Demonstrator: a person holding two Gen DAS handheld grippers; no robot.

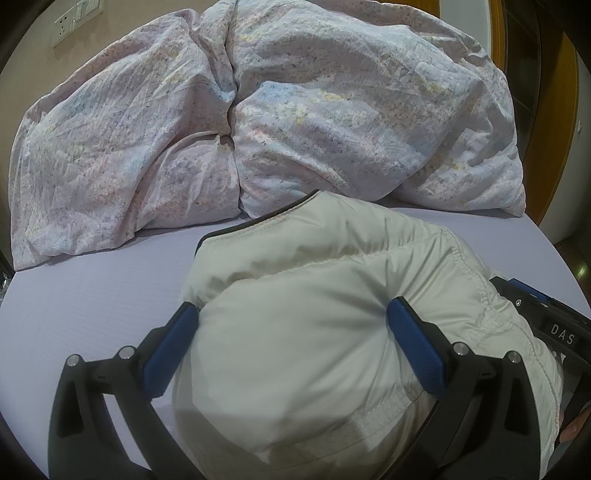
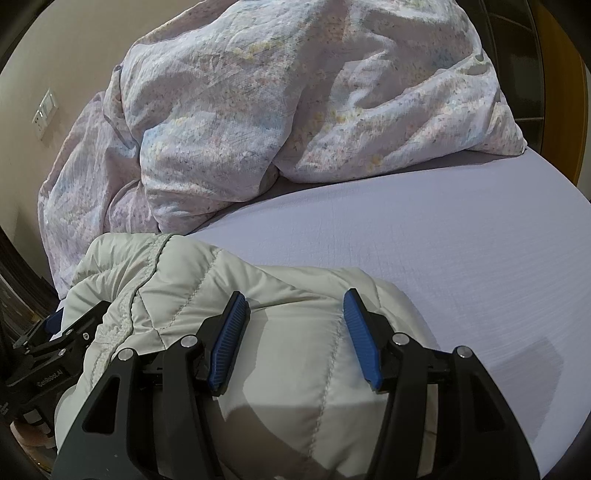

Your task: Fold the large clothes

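Observation:
A puffy cream-white quilted jacket (image 1: 314,295) lies bunched on the lilac bed sheet (image 1: 92,295). A dark trim runs along its far edge. My left gripper (image 1: 291,314) is open, with a blue pad on each side of a bulging fold of the jacket. The right gripper's black body (image 1: 546,317) shows at the jacket's right side. In the right wrist view the jacket (image 2: 221,280) fills the lower left. My right gripper (image 2: 293,302) is open over a stitched panel, its pads apart. The left gripper's body (image 2: 55,343) shows at the far left.
A crumpled floral duvet (image 1: 258,110) is heaped across the far side of the bed; it also shows in the right wrist view (image 2: 277,110). Bare sheet (image 2: 443,240) lies to the right of the jacket. A beige wall with sockets (image 1: 74,22) stands behind. Wooden furniture (image 1: 554,110) is at the right.

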